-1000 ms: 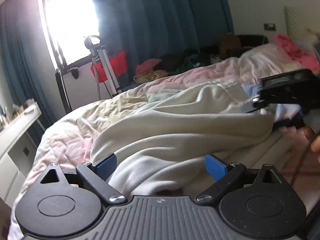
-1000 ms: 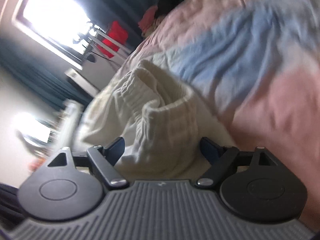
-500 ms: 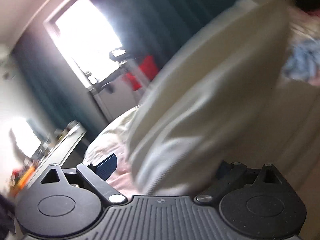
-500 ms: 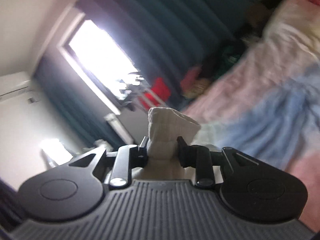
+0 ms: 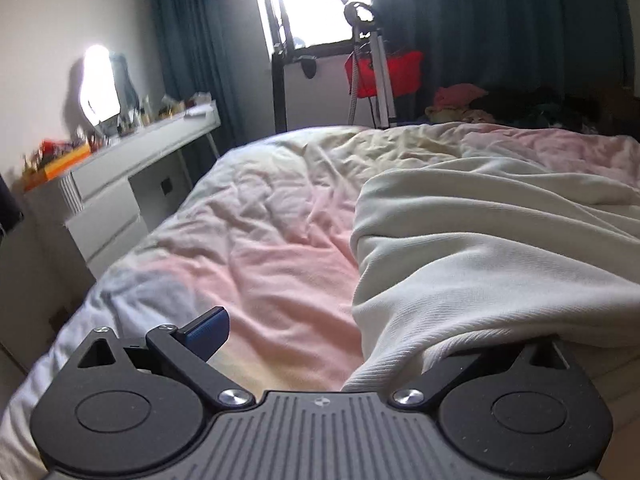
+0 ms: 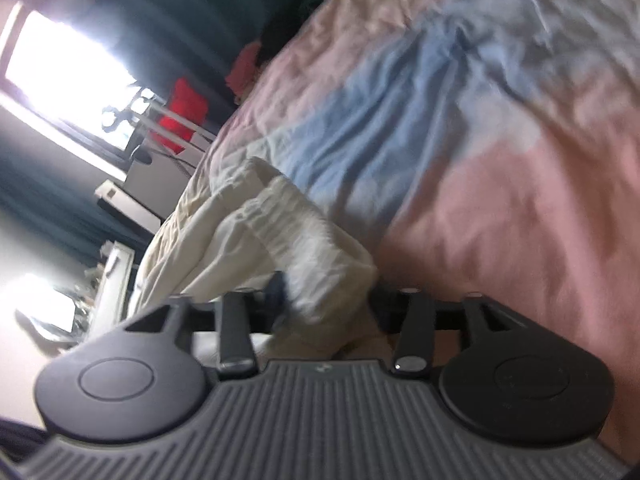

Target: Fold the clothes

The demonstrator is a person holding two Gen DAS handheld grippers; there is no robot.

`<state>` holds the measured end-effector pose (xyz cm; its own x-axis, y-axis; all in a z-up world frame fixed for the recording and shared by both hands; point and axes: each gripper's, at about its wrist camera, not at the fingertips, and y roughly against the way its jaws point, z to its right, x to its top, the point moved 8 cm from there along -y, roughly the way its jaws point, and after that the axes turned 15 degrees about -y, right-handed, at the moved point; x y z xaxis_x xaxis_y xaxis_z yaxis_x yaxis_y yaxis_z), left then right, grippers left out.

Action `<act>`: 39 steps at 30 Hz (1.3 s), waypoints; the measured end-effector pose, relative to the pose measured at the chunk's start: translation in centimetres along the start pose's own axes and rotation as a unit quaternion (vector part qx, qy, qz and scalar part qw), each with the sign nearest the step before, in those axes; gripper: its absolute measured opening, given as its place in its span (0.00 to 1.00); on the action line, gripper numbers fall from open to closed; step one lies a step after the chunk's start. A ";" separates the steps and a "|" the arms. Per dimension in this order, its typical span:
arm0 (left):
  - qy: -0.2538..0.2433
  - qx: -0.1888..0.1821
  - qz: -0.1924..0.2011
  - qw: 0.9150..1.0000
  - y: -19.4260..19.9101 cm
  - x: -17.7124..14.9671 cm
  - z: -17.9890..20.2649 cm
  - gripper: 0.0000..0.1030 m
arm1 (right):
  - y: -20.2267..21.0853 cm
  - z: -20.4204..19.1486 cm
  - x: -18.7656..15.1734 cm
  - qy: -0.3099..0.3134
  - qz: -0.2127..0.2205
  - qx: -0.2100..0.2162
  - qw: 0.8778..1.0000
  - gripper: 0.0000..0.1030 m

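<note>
A cream-white knit garment (image 5: 480, 248) lies spread over the right half of the bed. My left gripper (image 5: 348, 344) is open; its left blue-padded finger (image 5: 208, 330) is bare and the garment's edge drapes over and hides its right finger. In the right wrist view my right gripper (image 6: 324, 304) holds the garment's ribbed, elastic hem (image 6: 296, 232) between its jaws, which stand partly apart with the bunched cloth filling the gap. The view is tilted and blurred.
The bed carries a crumpled pastel duvet (image 5: 272, 240) in pink, blue and yellow. A white dresser (image 5: 120, 184) with clutter stands left of the bed. A tripod (image 5: 372, 60), a red bag (image 5: 400, 72) and piled clothes (image 5: 500, 104) stand at the far side by the window.
The garment was swung up and across and has come down on the bed. My right gripper's jaws have widened from a tight pinch. My left gripper has turned left toward the dresser.
</note>
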<state>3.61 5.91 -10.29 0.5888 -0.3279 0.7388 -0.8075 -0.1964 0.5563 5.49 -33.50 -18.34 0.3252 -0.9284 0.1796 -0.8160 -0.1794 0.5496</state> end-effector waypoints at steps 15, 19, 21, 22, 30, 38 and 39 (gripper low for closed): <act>0.125 -0.113 -0.067 0.983 -2.9 -1.9 -0.7 0.96 | -2.6 -2.1 -3.7 0.052 -0.098 0.018 0.994 0.71; 0.166 -0.170 -0.080 0.968 -3.2 -2.1 -0.8 0.96 | -2.5 -2.1 -3.1 0.058 -0.076 0.002 0.995 0.45; 0.190 -0.205 -0.078 0.957 -2.8 -2.1 -0.9 0.95 | -2.2 -2.1 -2.8 0.055 -0.066 0.002 0.996 0.40; 0.222 -0.242 -0.071 0.942 -2.5 -2.3 -0.9 0.95 | -2.1 -2.1 -2.7 0.054 -0.061 0.003 0.997 0.39; 0.351 -0.355 -0.032 0.866 -2.2 -2.2 -1.8 0.99 | -1.0 -2.2 -1.6 0.042 -0.021 0.006 0.999 0.38; 0.374 -0.394 -0.007 0.840 -0.4 -1.9 -2.9 1.00 | -0.9 -1.5 -1.5 0.016 -0.018 0.005 1.000 0.38; 0.379 -0.404 0.002 0.833 -0.1 -1.8 -3.0 1.00 | -0.8 -1.5 -1.5 0.015 -0.018 0.004 1.000 0.38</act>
<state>2.79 9.33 -10.53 0.6877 0.4099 0.5992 -0.7013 0.5887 0.4020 6.39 -31.48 -17.89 0.3685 -0.9114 0.1832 -0.8072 -0.2160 0.5494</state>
